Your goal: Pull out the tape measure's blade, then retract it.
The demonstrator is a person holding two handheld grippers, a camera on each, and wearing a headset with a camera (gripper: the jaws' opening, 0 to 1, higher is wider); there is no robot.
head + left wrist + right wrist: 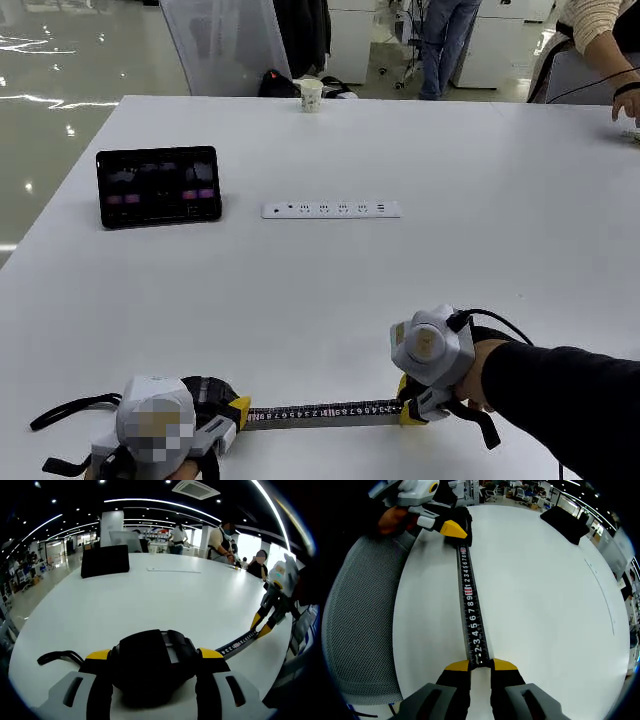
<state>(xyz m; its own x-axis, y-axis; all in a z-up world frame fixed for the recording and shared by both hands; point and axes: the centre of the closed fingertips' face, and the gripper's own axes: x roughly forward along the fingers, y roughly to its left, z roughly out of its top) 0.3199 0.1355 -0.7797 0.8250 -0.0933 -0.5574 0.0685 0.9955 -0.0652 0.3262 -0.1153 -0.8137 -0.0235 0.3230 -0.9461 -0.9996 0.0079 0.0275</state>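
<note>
Everything is resting on the white tabletop [450, 240], with the work lying along its near edge.
The black tape-measure case [205, 395] is sitting near-left in the left tool [228, 408], its numbered steel blade [320, 412] running right into the right tool [408, 412]. Behind, the black rectangular tablet [158, 186] is standing left of the white power strip [330, 209], the paper cup [311, 94] standing farthest back.

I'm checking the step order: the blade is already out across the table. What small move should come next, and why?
Probably ease the right claw toward the case, letting the blade wind in. The blade already spans the gap, its end pinched in the right claw, and the case is held in the left claw.
</note>
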